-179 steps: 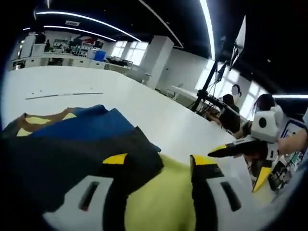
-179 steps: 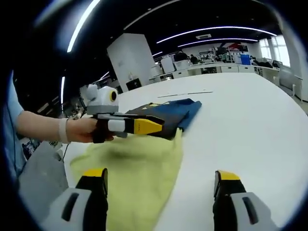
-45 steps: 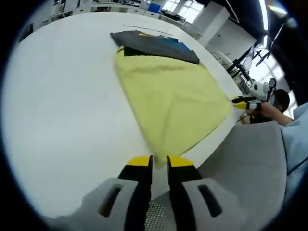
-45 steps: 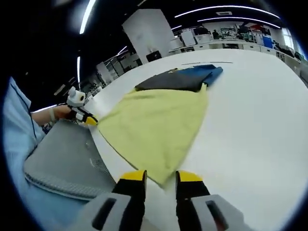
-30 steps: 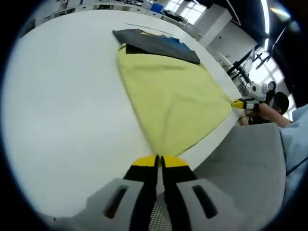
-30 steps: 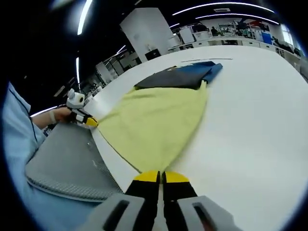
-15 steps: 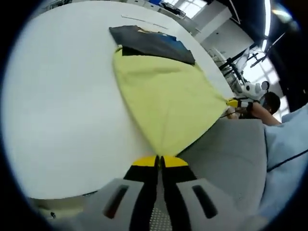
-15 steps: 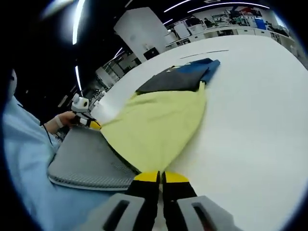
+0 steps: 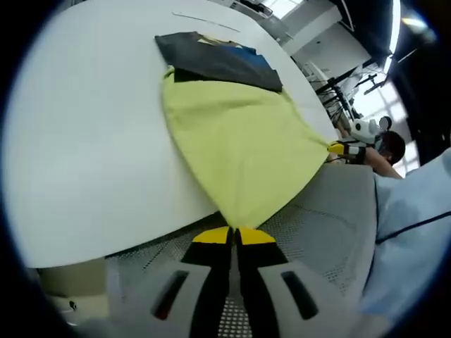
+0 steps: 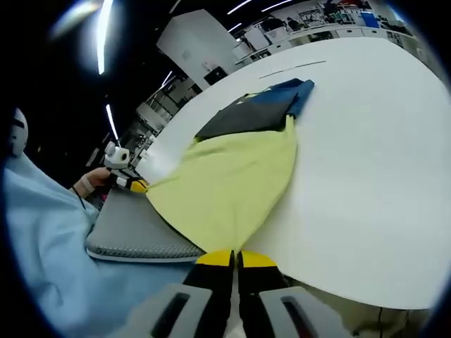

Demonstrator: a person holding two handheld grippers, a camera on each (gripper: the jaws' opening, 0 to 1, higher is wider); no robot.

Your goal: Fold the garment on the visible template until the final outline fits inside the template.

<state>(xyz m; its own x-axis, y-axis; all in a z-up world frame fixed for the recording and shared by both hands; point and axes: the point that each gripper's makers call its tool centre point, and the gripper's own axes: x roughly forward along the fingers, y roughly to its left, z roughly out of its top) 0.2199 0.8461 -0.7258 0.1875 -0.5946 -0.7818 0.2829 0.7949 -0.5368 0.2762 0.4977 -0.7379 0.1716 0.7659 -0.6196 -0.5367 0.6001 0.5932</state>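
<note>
Yellow garment (image 9: 239, 148): soft matt cloth, faintly napped. Dark folded garment (image 9: 215, 60): matt cloth, charcoal and blue. Table (image 9: 84, 141): smooth white top with a slight sheen. Grey pad (image 10: 130, 229): perforated mesh-like surface, matt. Left gripper (image 9: 233, 237) and right gripper (image 10: 235, 259): smooth plastic jaws, yellow-tipped, black and grey

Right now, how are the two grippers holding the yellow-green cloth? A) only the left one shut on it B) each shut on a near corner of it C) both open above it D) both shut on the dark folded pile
B: the left gripper and the right gripper each have their fingers closed on a near corner of the yellow-green cloth, which stretches taut from both corners.
</note>
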